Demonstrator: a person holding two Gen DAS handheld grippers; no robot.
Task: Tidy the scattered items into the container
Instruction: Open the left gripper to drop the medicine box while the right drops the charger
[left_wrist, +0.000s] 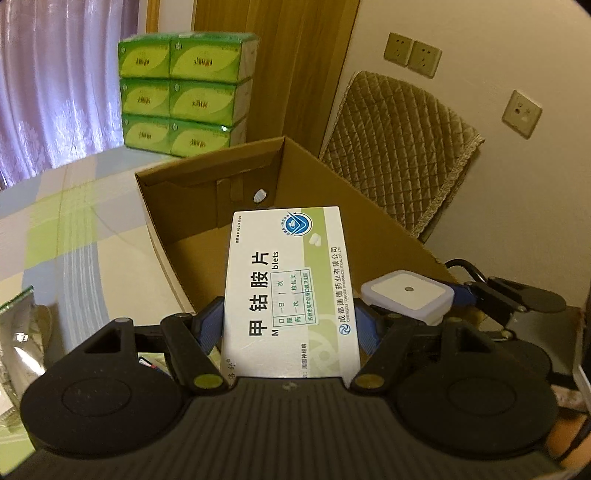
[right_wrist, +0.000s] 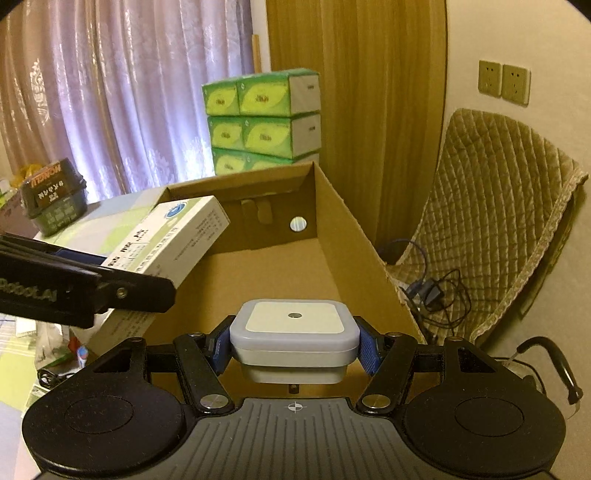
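Left wrist view: the left gripper (left_wrist: 290, 325) clamps a flat white medicine carton (left_wrist: 291, 291) over the cardboard box's (left_wrist: 177, 258) near edge. The right gripper (right_wrist: 293, 343) squeezes a smooth square night light (right_wrist: 294, 332) above the box's open, bare floor.

Left tool (left_wrist: 291, 325) clamped on medicine box (left_wrist: 290, 291); right tool (right_wrist: 294, 341) clamped on night light (right_wrist: 294, 334).
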